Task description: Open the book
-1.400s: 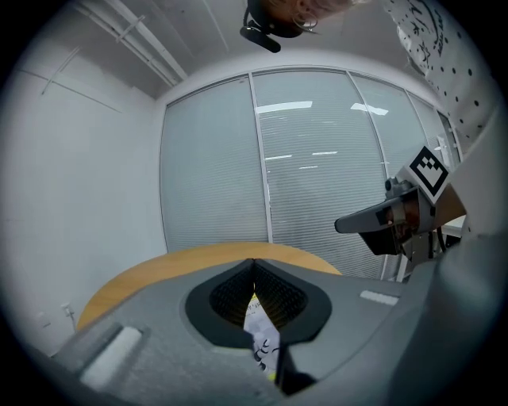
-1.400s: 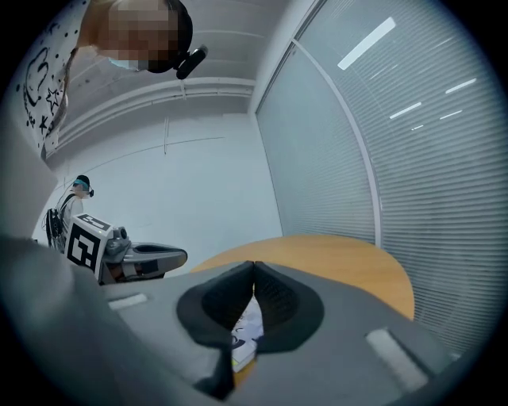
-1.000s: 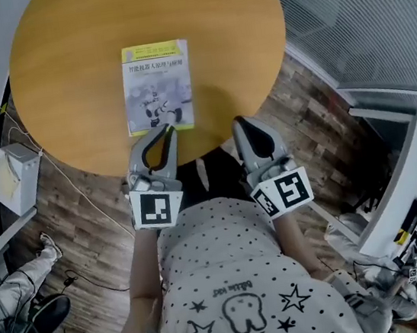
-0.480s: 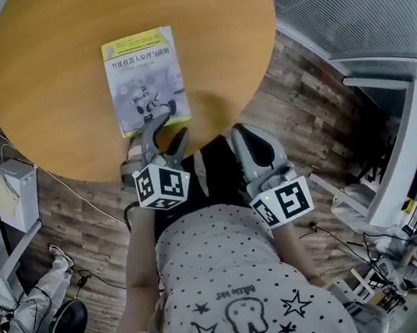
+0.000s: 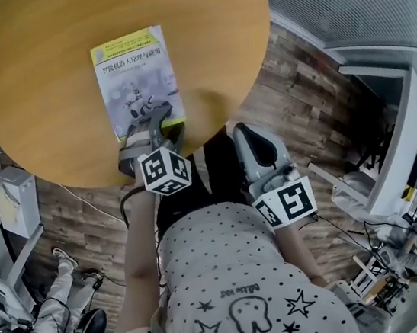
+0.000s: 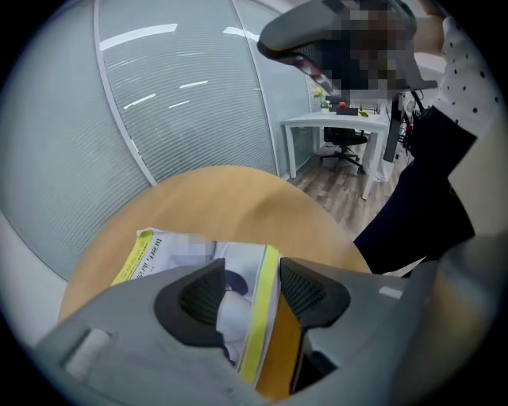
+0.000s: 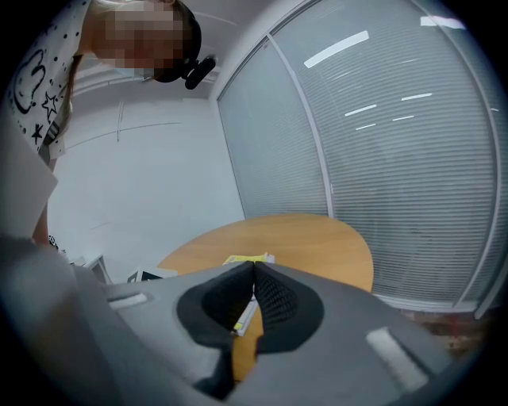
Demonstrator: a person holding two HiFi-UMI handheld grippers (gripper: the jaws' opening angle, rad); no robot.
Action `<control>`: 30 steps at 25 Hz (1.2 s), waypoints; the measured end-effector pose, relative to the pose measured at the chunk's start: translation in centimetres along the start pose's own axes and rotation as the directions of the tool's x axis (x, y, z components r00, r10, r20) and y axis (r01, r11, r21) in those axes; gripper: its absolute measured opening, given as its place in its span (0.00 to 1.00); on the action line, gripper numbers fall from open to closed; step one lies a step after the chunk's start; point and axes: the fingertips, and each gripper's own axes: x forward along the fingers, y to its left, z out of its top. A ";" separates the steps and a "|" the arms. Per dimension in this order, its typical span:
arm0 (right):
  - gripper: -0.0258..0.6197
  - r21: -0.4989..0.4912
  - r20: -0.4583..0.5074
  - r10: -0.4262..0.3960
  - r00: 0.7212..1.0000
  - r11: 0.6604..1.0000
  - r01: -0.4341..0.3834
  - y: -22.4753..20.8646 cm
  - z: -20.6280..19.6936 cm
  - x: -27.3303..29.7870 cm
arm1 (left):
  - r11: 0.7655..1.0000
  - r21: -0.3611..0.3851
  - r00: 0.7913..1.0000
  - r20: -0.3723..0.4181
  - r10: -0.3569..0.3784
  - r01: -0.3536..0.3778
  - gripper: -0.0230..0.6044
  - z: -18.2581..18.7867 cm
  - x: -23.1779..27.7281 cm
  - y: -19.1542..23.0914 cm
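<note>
A closed book (image 5: 134,76) with a grey cover and yellow-green border lies flat on the round wooden table (image 5: 47,115). My left gripper (image 5: 158,120) points down at the book's near right corner. Its jaws are opening and stand apart. In the left gripper view the book (image 6: 178,255) shows its yellow edge in the gap of the left gripper (image 6: 251,279), and no pad presses on it. My right gripper (image 5: 241,131) hangs shut and empty off the table's near edge. In the right gripper view the book (image 7: 248,259) lies beyond the right gripper (image 7: 254,274) on the table (image 7: 302,238).
A white box (image 5: 13,198) stands on the wooden floor left of the table. A white desk (image 5: 405,165) with cluttered gear is at the right. A glass wall with blinds (image 6: 182,95) curves behind the table. Another person's legs (image 5: 56,314) show at the lower left.
My left gripper has dropped to the book's near right corner, rolled, and gone from shut to open. The right gripper has stayed put, shut.
</note>
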 end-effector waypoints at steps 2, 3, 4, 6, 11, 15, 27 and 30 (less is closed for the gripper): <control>0.05 0.000 -0.003 -0.001 1.000 1.000 0.001 -0.3 0.0 0.1 | 1.000 -0.014 1.000 -0.002 -0.008 0.008 0.39 -0.1 0.1 0.0; 0.05 0.000 -0.004 0.000 1.000 1.000 0.000 -0.4 0.0 0.1 | 1.000 -0.029 1.000 0.000 -0.013 0.013 0.39 -0.1 0.1 -0.1; 0.05 -0.001 -0.004 0.001 1.000 1.000 -0.001 -0.4 0.0 0.1 | 0.999 -0.047 1.000 0.003 -0.017 0.018 0.39 -0.1 0.0 -0.1; 0.05 -0.001 -0.003 0.006 1.000 1.000 -0.006 -0.4 0.1 0.3 | 0.994 -0.107 0.999 0.016 -0.031 0.032 0.39 -0.1 -0.2 0.1; 0.05 -0.005 -0.016 0.024 1.000 1.000 -0.024 -0.2 0.0 0.6 | 0.900 -0.424 0.987 0.151 -0.044 0.105 0.34 -0.2 -2.2 1.3; 0.05 -0.010 -0.018 0.032 0.999 0.999 -0.032 0.0 0.1 1.1 | 0.802 -0.594 0.966 0.233 0.108 0.054 0.09 -0.4 -4.4 4.3; 0.05 -0.022 -0.021 0.045 0.999 0.999 -0.045 1.6 0.4 1.9 | 0.762 -0.648 0.958 0.211 0.195 -0.013 0.07 -0.9 -5.7 5.8; 0.05 -0.022 -0.019 0.041 0.999 0.999 -0.042 1.7 0.5 2.2 | 0.754 -0.656 0.953 0.203 0.225 -0.038 0.07 -1.0 -6.1 6.4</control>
